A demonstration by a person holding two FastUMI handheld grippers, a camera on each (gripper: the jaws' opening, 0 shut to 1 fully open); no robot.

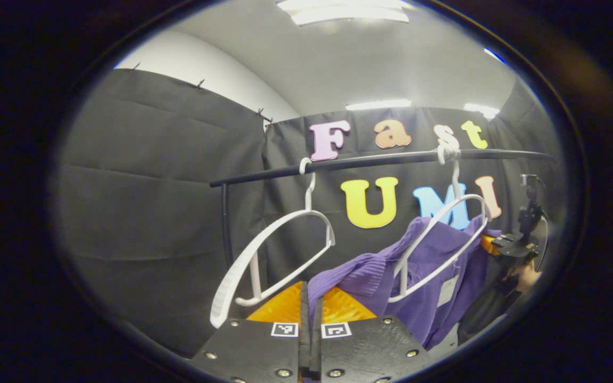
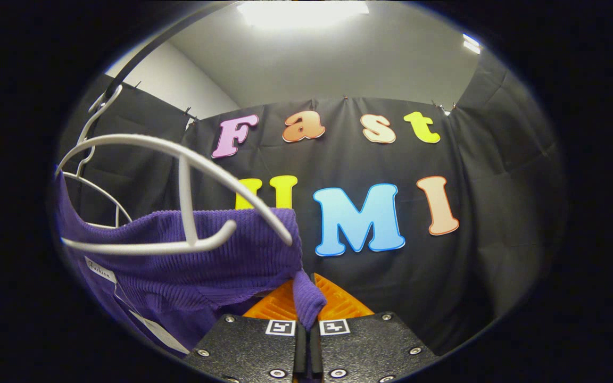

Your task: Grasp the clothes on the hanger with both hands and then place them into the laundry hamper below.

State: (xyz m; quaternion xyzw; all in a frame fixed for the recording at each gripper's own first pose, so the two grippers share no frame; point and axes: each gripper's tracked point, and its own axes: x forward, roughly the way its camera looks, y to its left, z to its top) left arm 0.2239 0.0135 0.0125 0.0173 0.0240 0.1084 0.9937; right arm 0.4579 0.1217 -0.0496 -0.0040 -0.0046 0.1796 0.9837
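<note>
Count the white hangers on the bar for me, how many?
2. One bare hanger hangs on the left part of the bar. The other hanger hangs to its right, with the purple sweater on it. More could hang outside these views.

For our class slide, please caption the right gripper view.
Right gripper pinching the purple ribbed knit sweater, half off its white plastic hanger.

Purple ribbed sweater [image 2: 216, 255], white label [image 1: 447, 290]; white hangers [image 1: 269, 255]; black rail [image 1: 370, 158]; white ceiling [image 2: 338, 58].
</note>
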